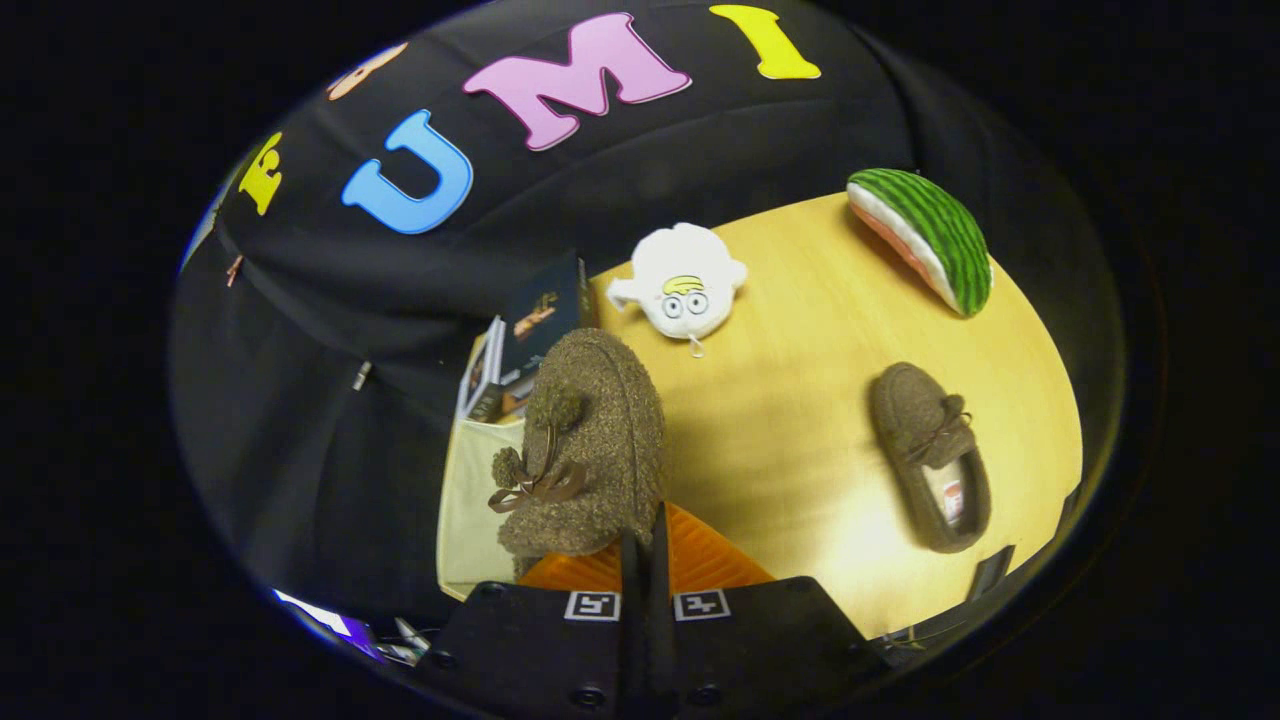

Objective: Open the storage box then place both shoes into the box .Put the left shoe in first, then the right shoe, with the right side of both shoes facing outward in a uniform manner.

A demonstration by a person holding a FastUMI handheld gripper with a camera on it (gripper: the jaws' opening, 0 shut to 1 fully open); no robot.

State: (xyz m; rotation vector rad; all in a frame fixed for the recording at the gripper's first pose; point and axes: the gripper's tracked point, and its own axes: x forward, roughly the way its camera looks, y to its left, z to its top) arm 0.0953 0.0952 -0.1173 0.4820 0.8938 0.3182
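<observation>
Jaws (645, 560) pinch the fuzzy shoe (585, 450) at its heel rim, hanging just ahead. It's light, soft, floppy; the rim grip suits. Second shoe (930, 455) lies beyond on the bench (800, 400).

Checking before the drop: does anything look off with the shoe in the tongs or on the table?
The tongs pinch the brown shoe by its edge, so it stands toe-up, bow facing the camera. The other shoe lies flat on the table. Nothing looks spilled or damaged.
</observation>
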